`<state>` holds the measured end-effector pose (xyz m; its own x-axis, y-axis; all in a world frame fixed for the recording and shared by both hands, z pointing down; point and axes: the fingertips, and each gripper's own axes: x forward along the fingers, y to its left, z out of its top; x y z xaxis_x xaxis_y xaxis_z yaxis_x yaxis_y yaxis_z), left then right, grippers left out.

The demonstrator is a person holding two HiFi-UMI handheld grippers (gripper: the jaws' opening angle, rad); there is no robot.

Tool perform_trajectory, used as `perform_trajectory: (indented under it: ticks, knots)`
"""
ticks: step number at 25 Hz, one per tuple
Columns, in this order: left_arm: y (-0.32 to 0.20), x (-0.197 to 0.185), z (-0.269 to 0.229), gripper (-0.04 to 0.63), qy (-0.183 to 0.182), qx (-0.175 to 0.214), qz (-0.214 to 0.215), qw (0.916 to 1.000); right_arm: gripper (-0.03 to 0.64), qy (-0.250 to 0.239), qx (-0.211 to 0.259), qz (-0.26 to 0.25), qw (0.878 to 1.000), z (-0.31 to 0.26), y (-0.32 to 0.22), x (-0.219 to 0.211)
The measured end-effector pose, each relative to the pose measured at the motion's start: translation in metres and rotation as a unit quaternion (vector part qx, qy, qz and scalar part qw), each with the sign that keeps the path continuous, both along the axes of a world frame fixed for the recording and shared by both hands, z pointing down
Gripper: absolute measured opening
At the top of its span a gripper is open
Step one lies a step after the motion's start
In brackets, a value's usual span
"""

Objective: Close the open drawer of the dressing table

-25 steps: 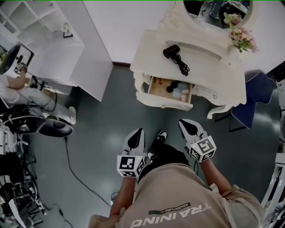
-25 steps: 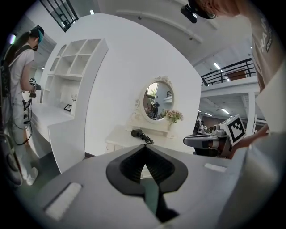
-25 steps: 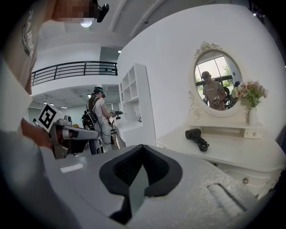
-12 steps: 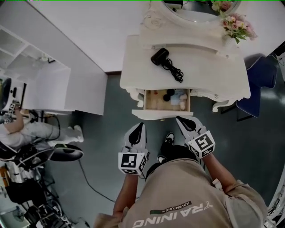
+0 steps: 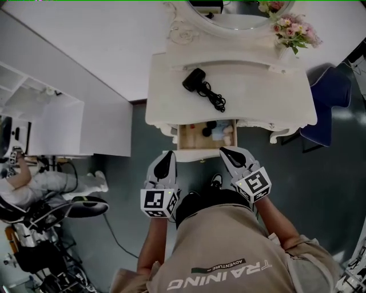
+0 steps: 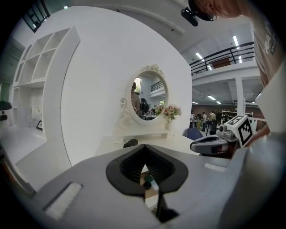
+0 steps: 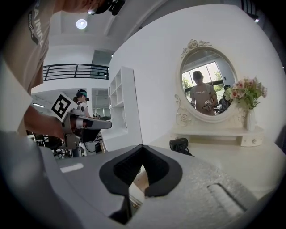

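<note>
The white dressing table point(image 5: 269, 91) stands against the wall at the top of the head view. Its drawer point(image 5: 193, 137) is pulled out, showing a wooden inside with a few small dark and pale items. The white drawer front point(image 5: 197, 155) lies between my two grippers. My left gripper point(image 5: 169, 154) is shut, its tip at the front's left end. My right gripper point(image 5: 223, 149) is shut too, its tip at the front's right end. Whether either touches it I cannot tell. Through the left gripper point(image 6: 144, 146) jaws I glimpse the drawer's contents. The right gripper point(image 7: 142, 146) holds nothing.
A black hair dryer point(image 5: 193, 79) with its cord lies on the tabletop, below an oval mirror point(image 5: 229, 17) and pink flowers point(image 5: 289, 27). A blue chair point(image 5: 331, 94) stands to the table's right. White shelving point(image 5: 43, 123) and a seated person point(image 5: 34, 183) are at the left.
I have stepped up to the table. Both grippers have moved forward from a gap short of the drawer to its front edge. The drawer still stands open.
</note>
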<state>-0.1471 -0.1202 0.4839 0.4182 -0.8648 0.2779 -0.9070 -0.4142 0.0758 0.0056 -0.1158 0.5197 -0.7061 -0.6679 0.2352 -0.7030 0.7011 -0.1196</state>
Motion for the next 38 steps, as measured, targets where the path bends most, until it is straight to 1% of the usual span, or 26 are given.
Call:
perform_trajectory:
  ticks: [3,5,12,15,19,23,25,27,29,31,33,35,38]
  knots:
    - [-0.006,0.001,0.003,0.018,-0.006,-0.008,0.009,0.9999,0.002,-0.005,-0.013,0.020,1.000,0.008,0.007,0.008]
    - [-0.009,0.007,0.005,0.018,-0.008,-0.009,0.019,0.9997,0.002,-0.009,-0.013,0.032,0.999,0.009,0.011,0.013]
    - [-0.008,0.040,0.008,0.018,-0.013,-0.011,0.074,0.9971,0.002,-0.008,-0.015,0.071,0.997,0.011,0.018,0.027]
    - [-0.011,0.041,0.001,0.018,-0.007,-0.008,0.081,0.9967,0.002,0.000,-0.020,0.078,0.997,0.011,0.018,0.027]
    - [-0.017,0.036,-0.012,0.018,-0.004,-0.002,0.088,0.9961,0.002,0.005,-0.043,0.077,0.996,0.014,0.021,0.022]
    - [-0.028,0.031,-0.015,0.018,-0.003,-0.003,0.091,0.9958,0.002,0.021,-0.070,0.080,0.994,0.035,0.019,0.021]
    - [-0.031,0.029,-0.019,0.018,-0.001,-0.001,0.094,0.9956,0.002,0.016,-0.082,0.092,0.992,0.047,0.017,0.023]
    - [-0.034,0.026,-0.022,0.018,0.002,0.001,0.095,0.9954,0.002,0.010,-0.105,0.101,0.989,0.062,0.015,0.024]
    - [-0.036,0.023,-0.021,0.018,0.006,0.002,0.096,0.9953,0.002,0.020,-0.138,0.099,0.985,0.084,0.014,0.022]
    - [-0.038,0.020,-0.019,0.018,0.010,0.001,0.095,0.9954,0.002,0.032,-0.177,0.095,0.979,0.111,0.014,0.020]
    - [-0.036,0.016,-0.018,0.018,0.017,0.003,0.094,0.9955,0.002,0.034,-0.213,0.097,0.972,0.136,0.017,0.017]
    - [-0.032,0.012,-0.018,0.018,0.024,0.004,0.091,0.9956,0.002,0.046,-0.235,0.093,0.966,0.155,0.019,0.013]
    - [-0.026,0.005,-0.009,0.018,0.032,-0.009,0.083,0.9960,0.002,0.058,-0.269,0.089,0.957,0.179,0.021,0.006]
